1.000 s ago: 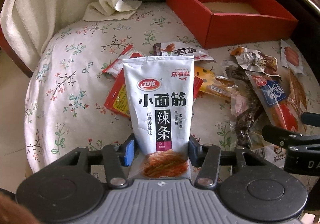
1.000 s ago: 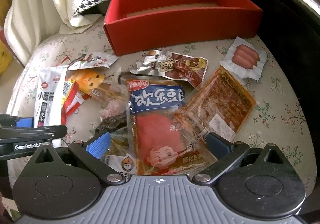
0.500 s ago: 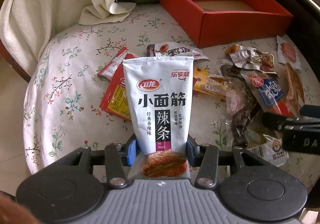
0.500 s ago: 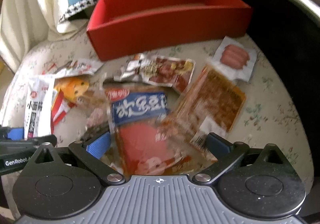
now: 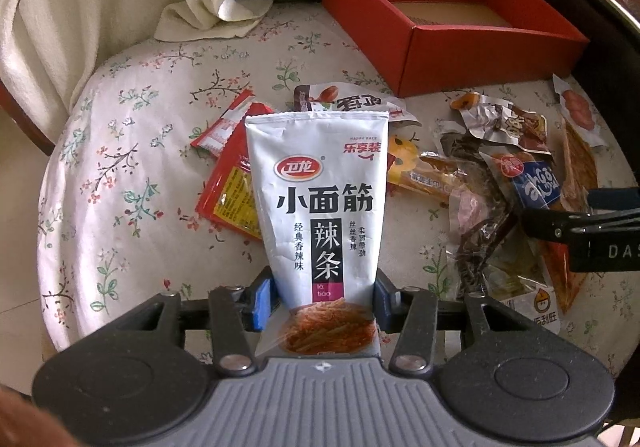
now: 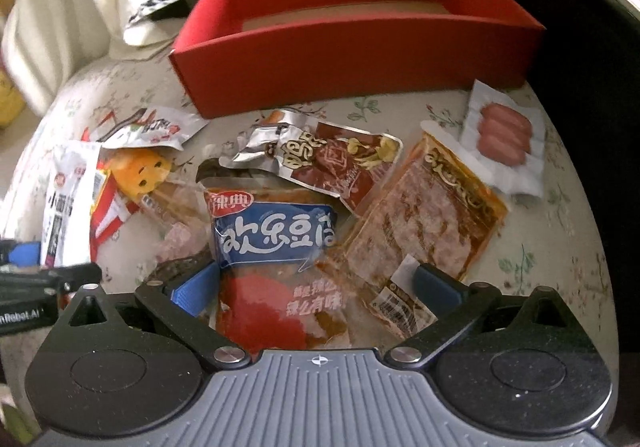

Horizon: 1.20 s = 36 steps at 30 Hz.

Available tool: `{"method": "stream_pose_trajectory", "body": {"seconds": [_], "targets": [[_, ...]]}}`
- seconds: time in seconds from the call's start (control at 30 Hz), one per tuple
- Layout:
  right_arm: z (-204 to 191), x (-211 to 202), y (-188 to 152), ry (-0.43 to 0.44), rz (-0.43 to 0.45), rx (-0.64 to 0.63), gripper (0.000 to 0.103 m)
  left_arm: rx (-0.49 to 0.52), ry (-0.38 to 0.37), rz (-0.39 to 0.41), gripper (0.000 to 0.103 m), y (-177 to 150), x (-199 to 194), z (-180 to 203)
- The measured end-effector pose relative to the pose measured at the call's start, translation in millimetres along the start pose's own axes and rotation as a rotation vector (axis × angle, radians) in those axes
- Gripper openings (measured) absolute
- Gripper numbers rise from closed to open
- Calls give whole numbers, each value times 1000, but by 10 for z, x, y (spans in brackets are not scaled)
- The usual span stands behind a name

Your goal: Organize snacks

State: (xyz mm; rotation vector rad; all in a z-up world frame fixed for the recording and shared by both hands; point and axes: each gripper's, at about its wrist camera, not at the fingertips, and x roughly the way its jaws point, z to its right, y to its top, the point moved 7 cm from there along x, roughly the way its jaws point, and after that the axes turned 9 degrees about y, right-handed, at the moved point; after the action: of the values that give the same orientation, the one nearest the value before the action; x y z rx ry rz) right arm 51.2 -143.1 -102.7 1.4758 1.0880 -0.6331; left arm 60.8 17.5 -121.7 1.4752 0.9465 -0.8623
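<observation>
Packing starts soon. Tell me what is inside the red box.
The red box shows only a bare tan cardboard floor, no snacks. Its near wall hides the front strip of the floor in both views.

From each wrist we look steeply down, close over the snacks, facing the red box (image 5: 472, 47). We see that box (image 6: 360, 59) in both views, the left camera left of the right.

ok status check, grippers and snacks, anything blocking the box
Left gripper shut on white packet. Right gripper open over blue-label packet. Red box empty, path clear.
</observation>
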Motion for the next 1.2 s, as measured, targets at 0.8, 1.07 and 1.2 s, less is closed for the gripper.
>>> {"method": "stream_pose_trajectory", "body": {"seconds": [0.8, 1.07, 1.2], "targets": [[26, 12, -29, 216, -73, 75, 103, 0, -29, -16, 42, 1, 3, 29], [-250, 61, -70, 104, -70, -95, 81, -1, -23, -8, 42, -10, -26, 27], [-196, 28, -27, 127, -64, -51, 73, 13, -7, 5, 41, -24, -57, 57]]}}
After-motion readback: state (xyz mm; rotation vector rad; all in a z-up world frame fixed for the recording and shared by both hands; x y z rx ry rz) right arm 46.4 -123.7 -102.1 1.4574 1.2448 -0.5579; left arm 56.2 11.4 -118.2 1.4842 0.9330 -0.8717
